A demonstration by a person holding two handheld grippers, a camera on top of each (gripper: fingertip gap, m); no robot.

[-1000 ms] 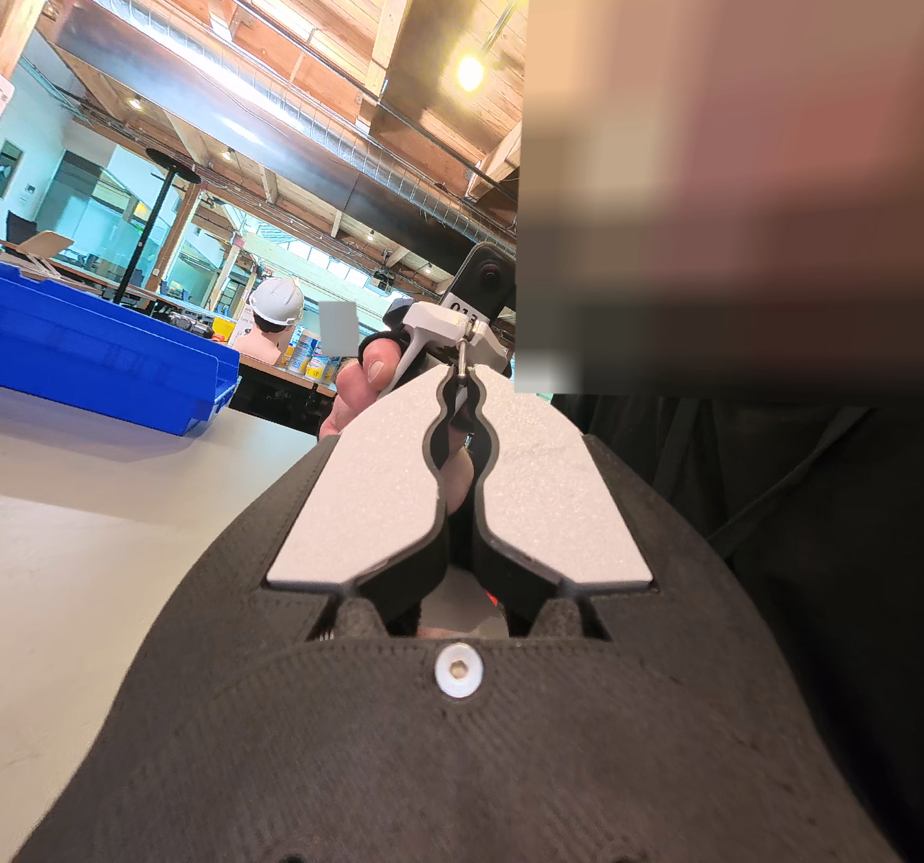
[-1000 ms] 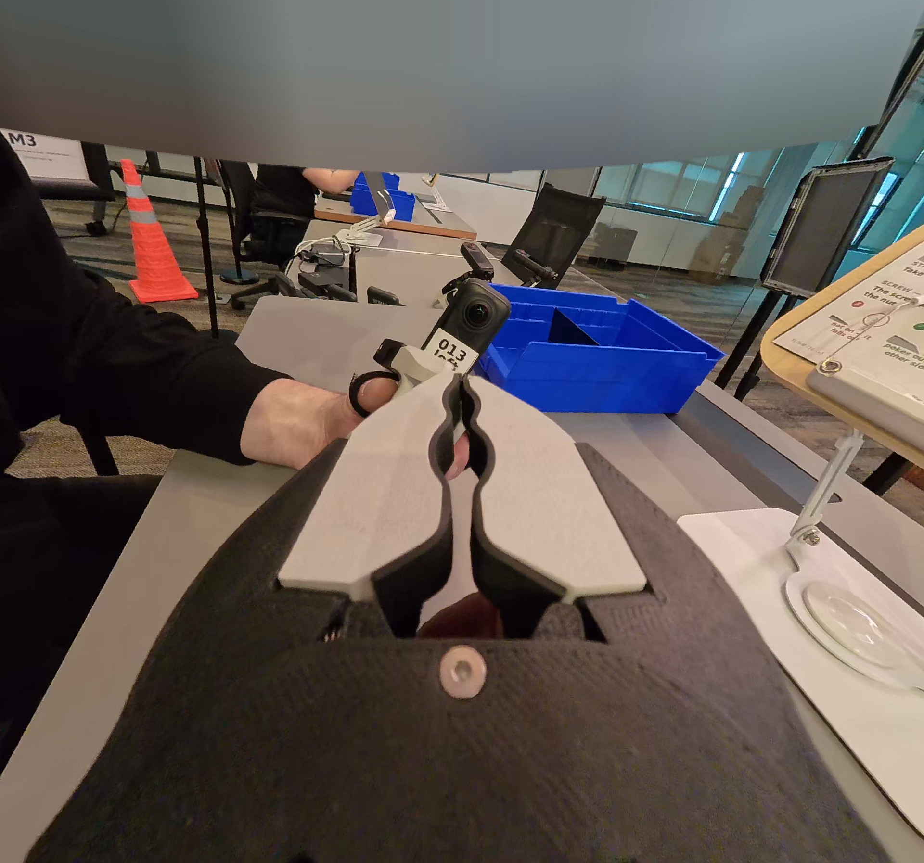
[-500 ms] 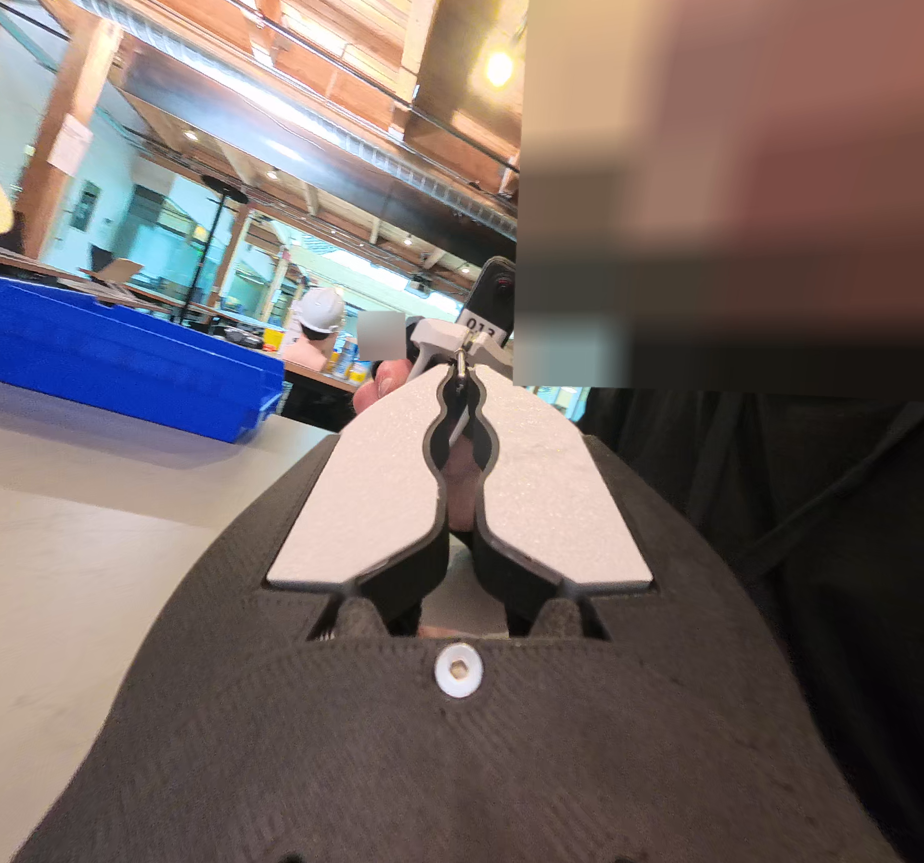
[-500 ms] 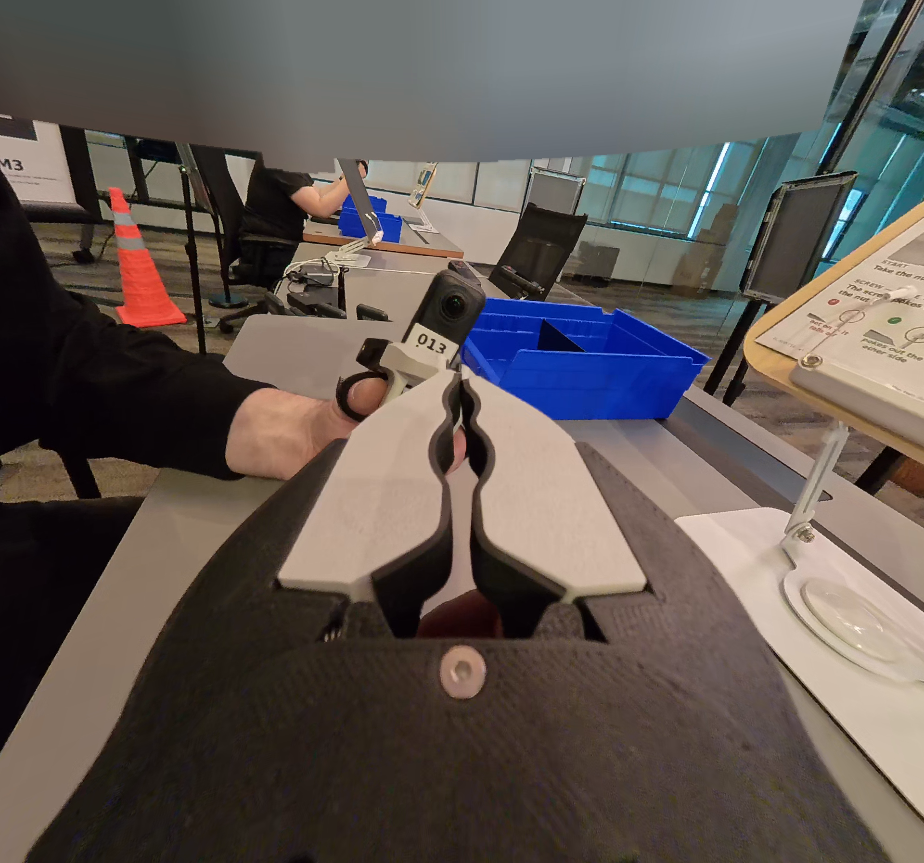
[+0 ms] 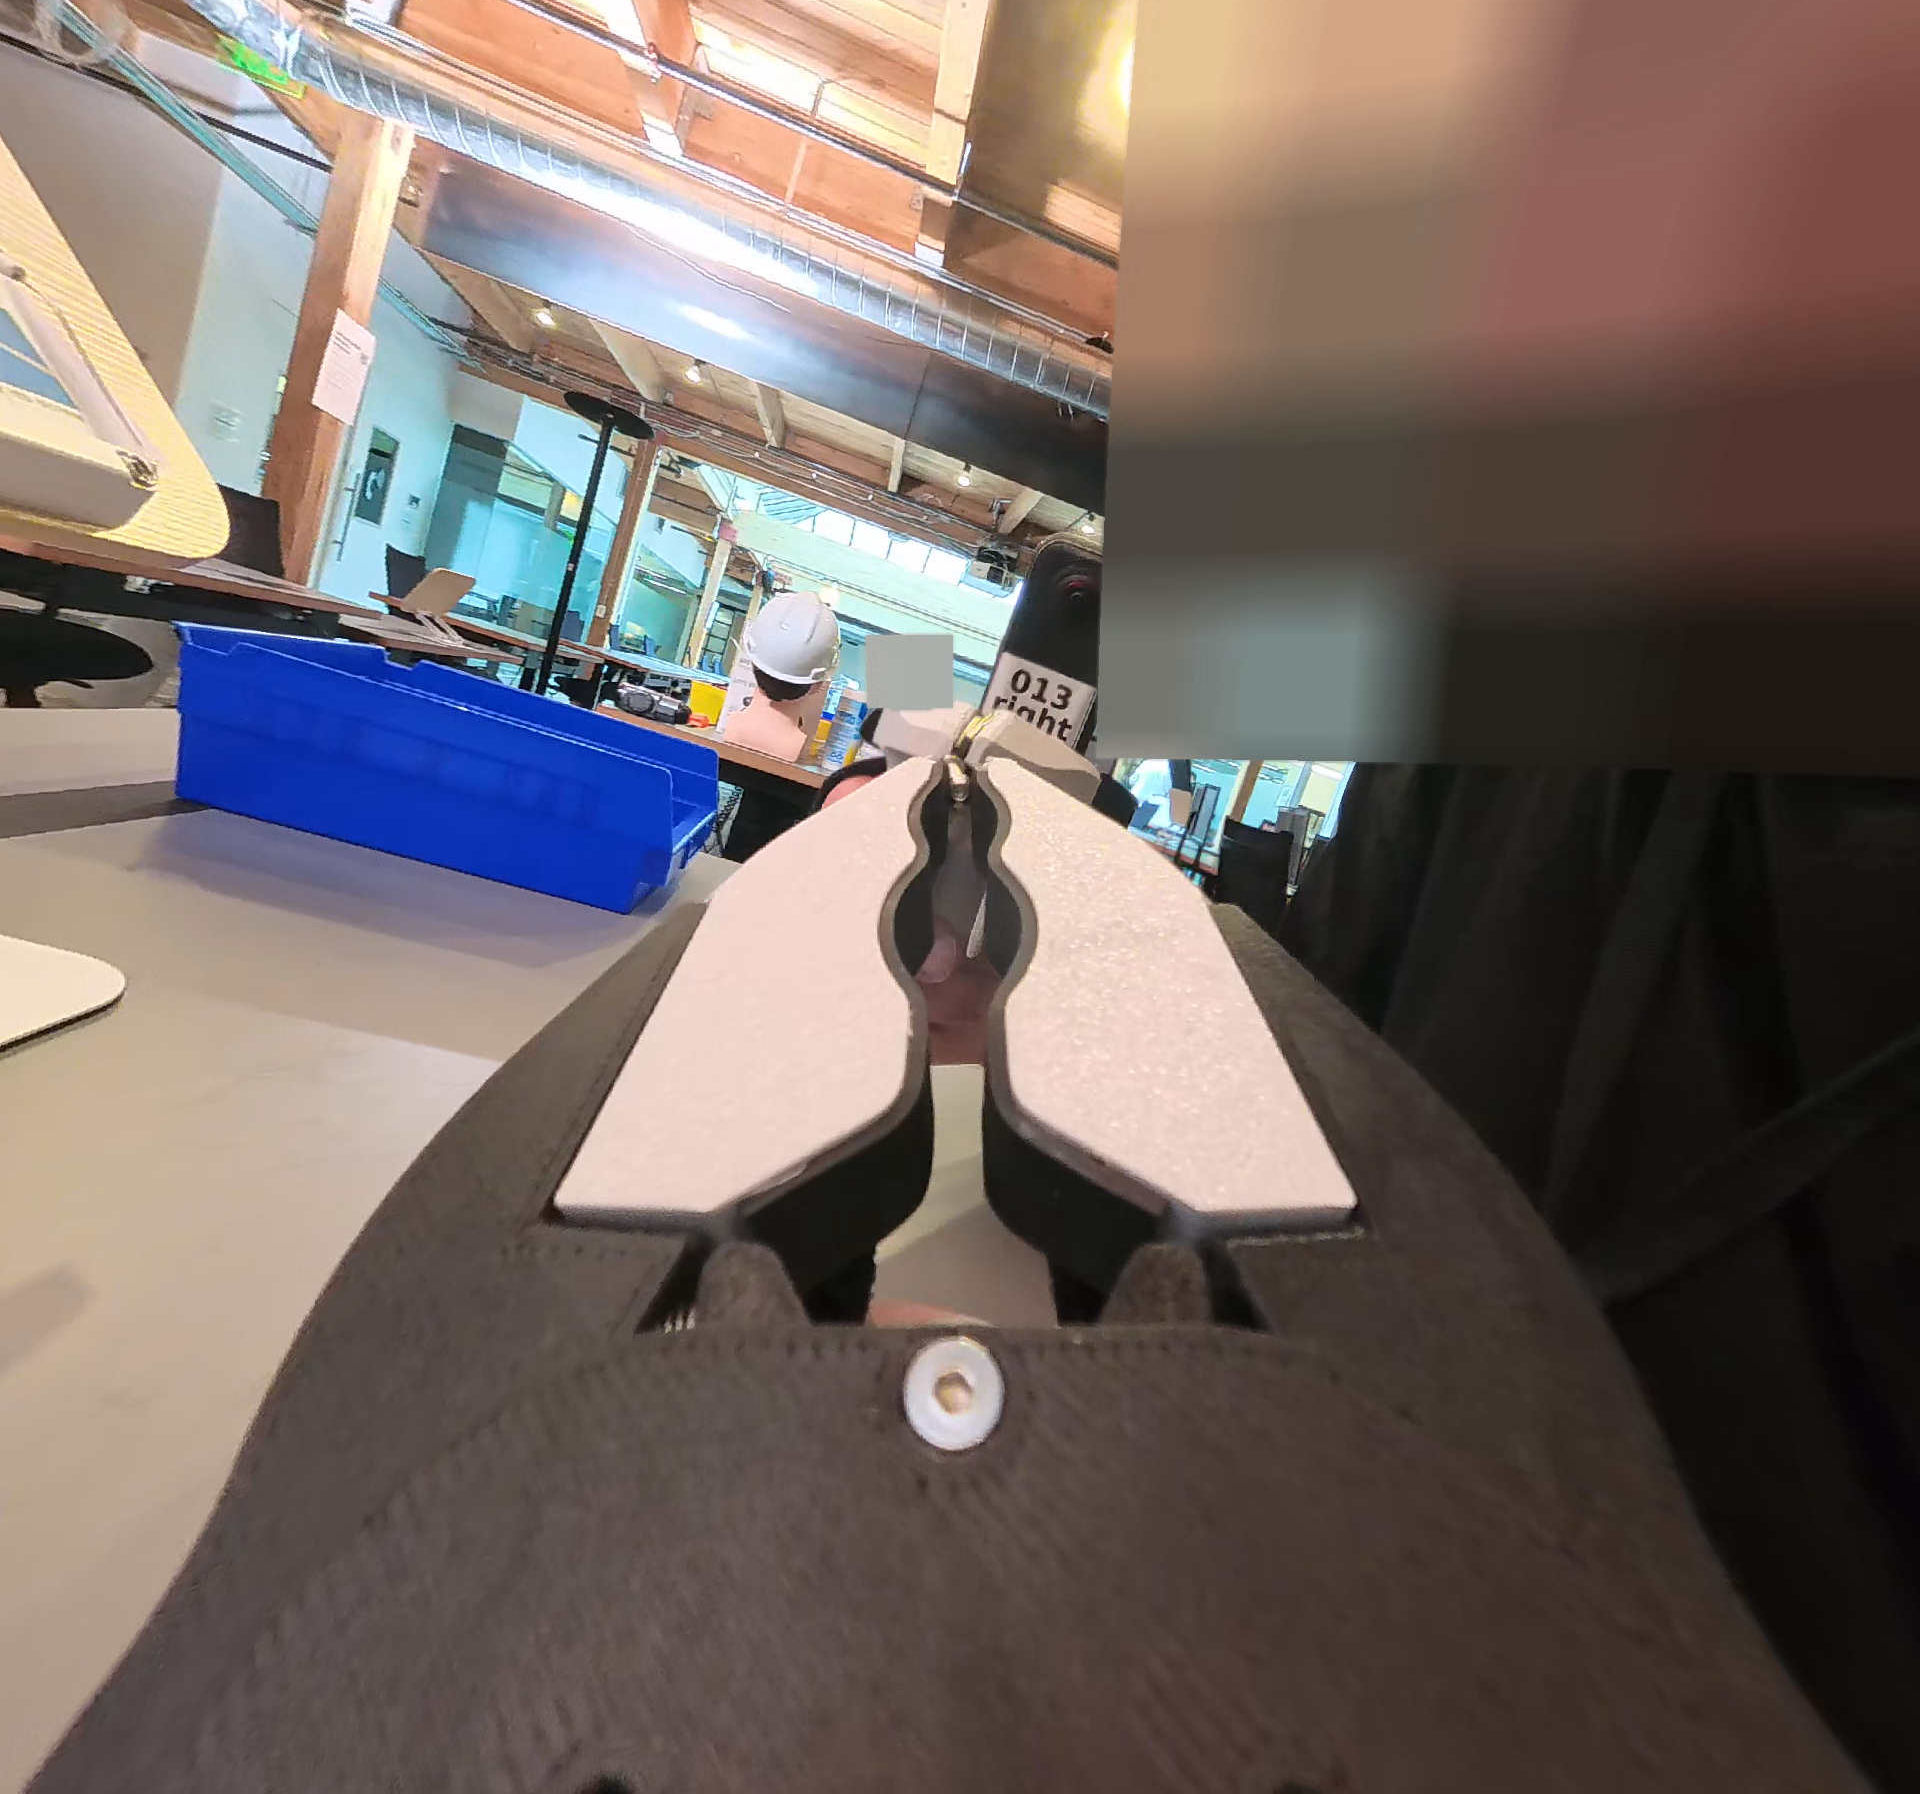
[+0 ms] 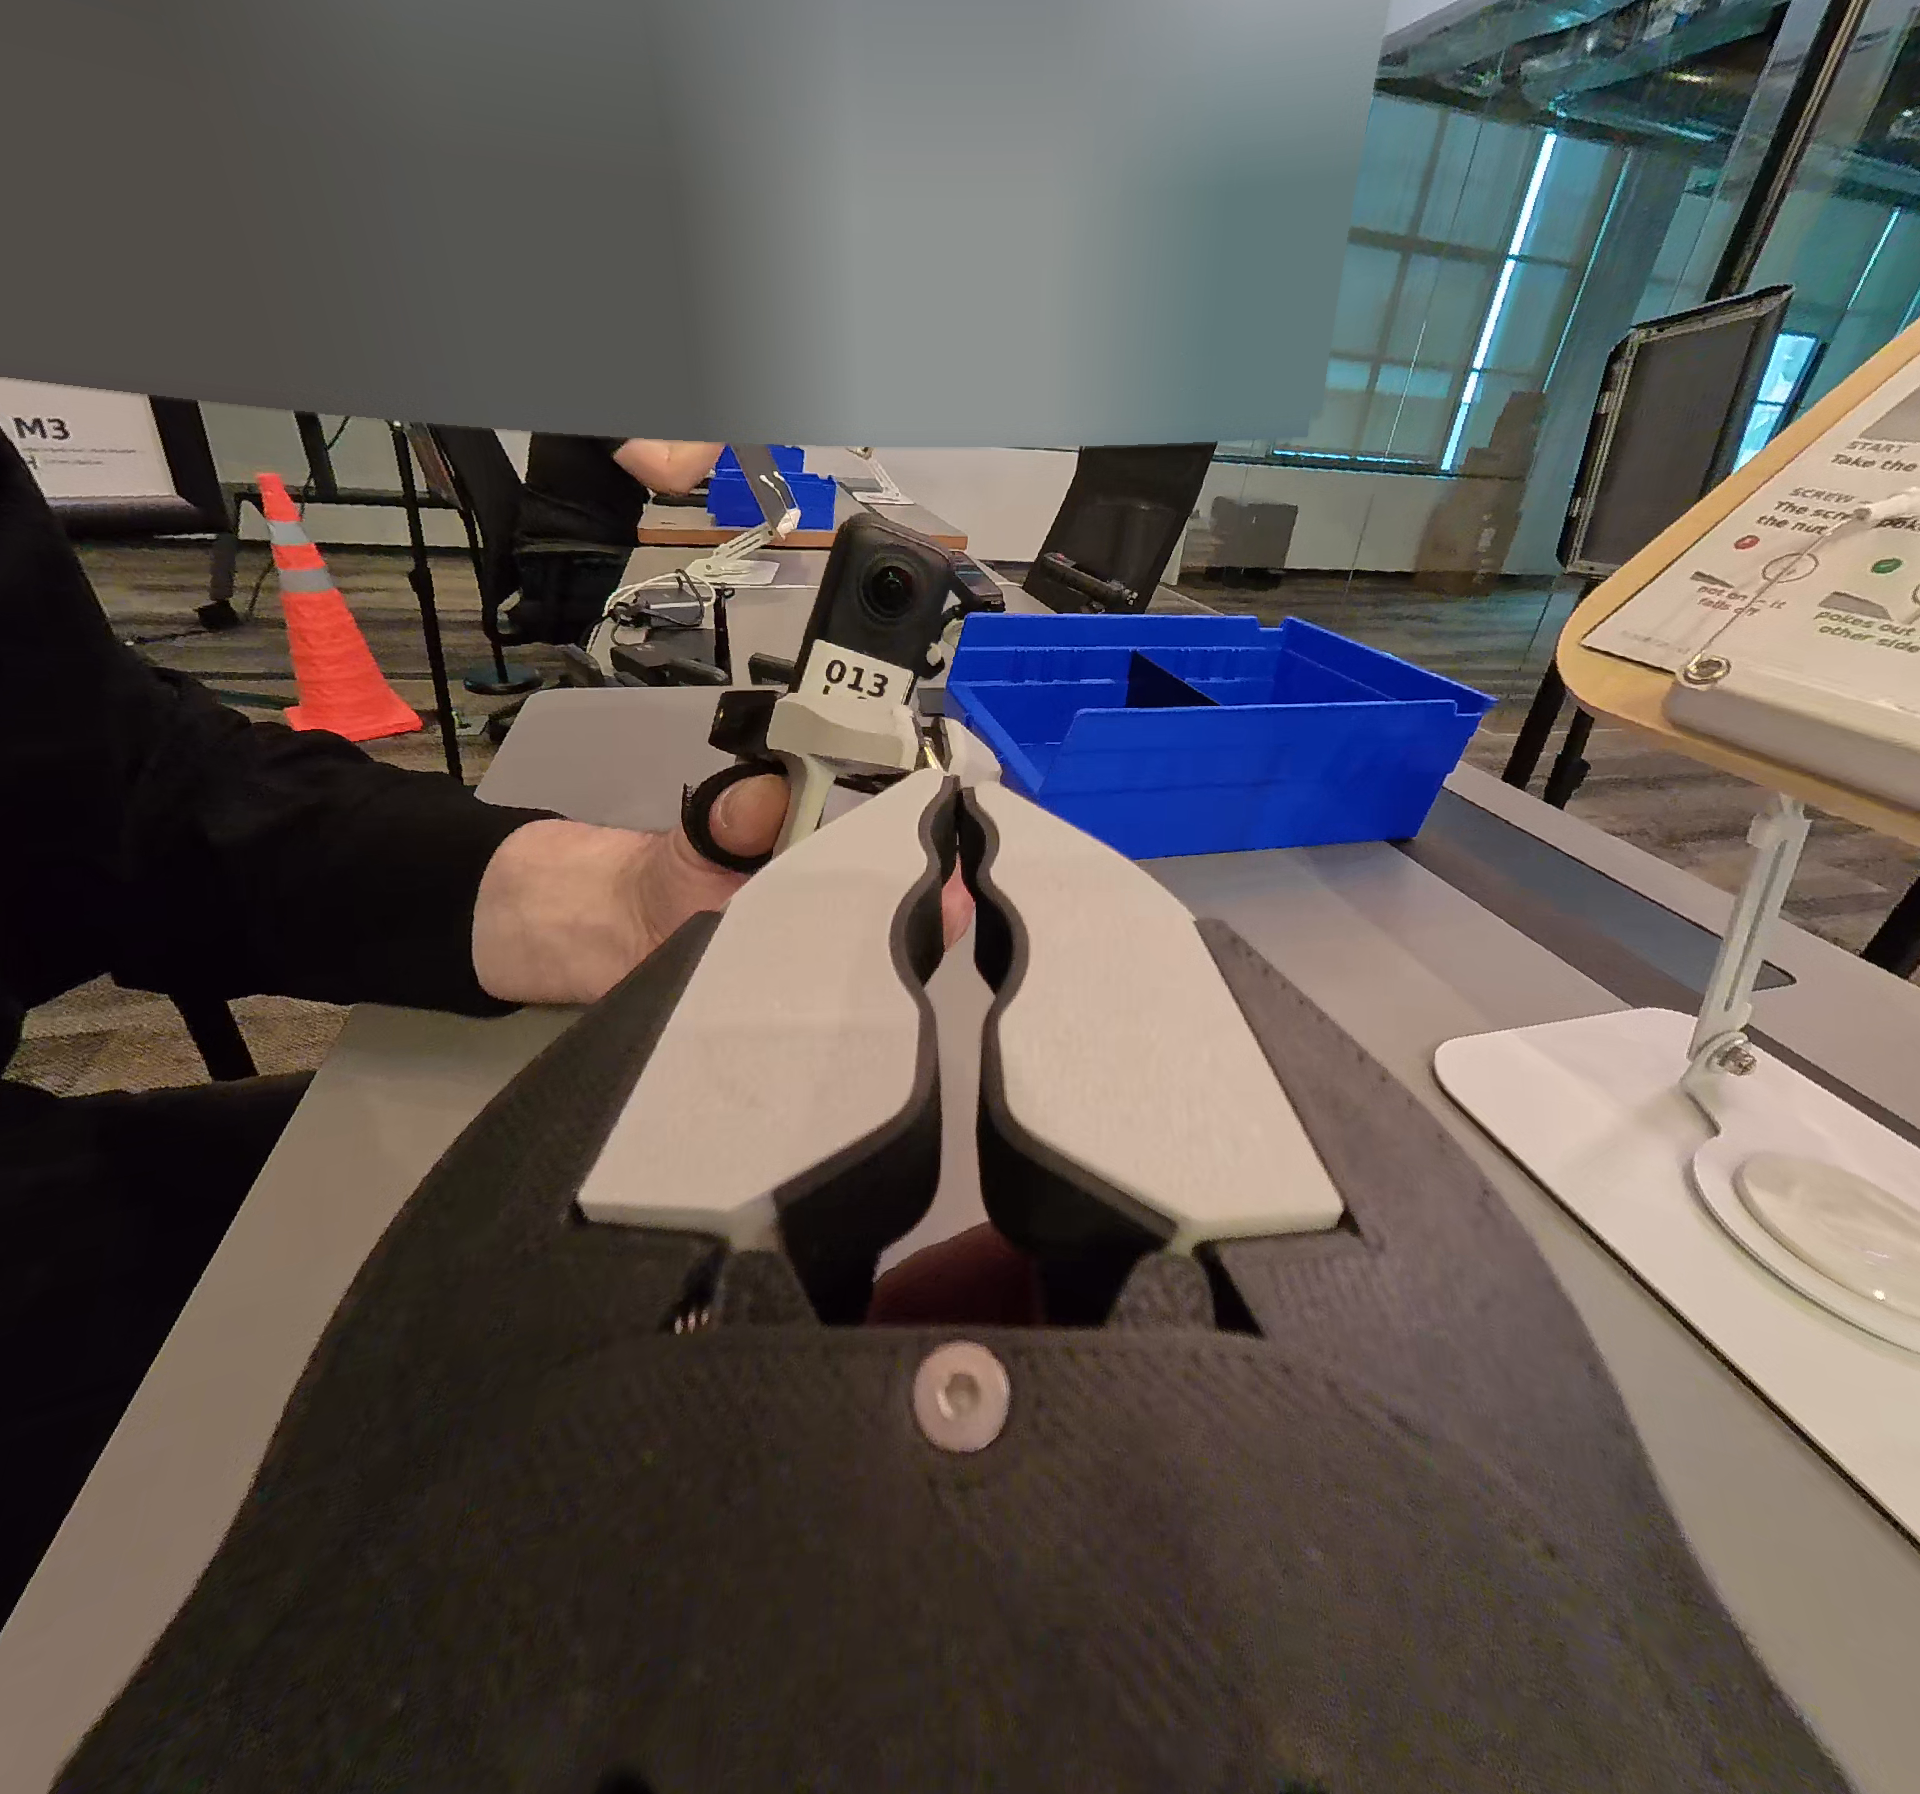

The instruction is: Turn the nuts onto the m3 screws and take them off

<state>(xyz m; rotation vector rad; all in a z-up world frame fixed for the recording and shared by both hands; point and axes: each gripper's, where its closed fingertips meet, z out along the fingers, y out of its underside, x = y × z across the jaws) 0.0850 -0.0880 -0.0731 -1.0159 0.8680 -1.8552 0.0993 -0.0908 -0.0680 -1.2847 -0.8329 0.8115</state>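
My left gripper (image 5: 958, 780) is shut, and a small metal screw (image 5: 954, 788) shows pinched at its tips. The right gripper's white fingers (image 5: 1023, 745) meet it tip to tip just beyond. In the right wrist view my right gripper (image 6: 954, 790) is shut with its tips against the left gripper's fingertips (image 6: 971, 752). A glint of metal shows there, but the nut itself is too small to make out. A person's hand (image 6: 603, 903) in a black sleeve holds the left gripper above the grey table (image 6: 1299, 923).
A blue bin (image 6: 1195, 736) stands on the table behind the grippers; it also shows in the left wrist view (image 5: 416, 757). At the right are a white stand base (image 6: 1579, 1121) with a lens and a tilted wooden board (image 6: 1662, 601) bearing a printed sheet. Only a small space, under 4 cm, lies between the two pairs of fingers.
Both grippers stay shut and tip to tip. The left wrist view has swung left, so the blue bin sits further right in it. The right wrist view has tilted slightly.
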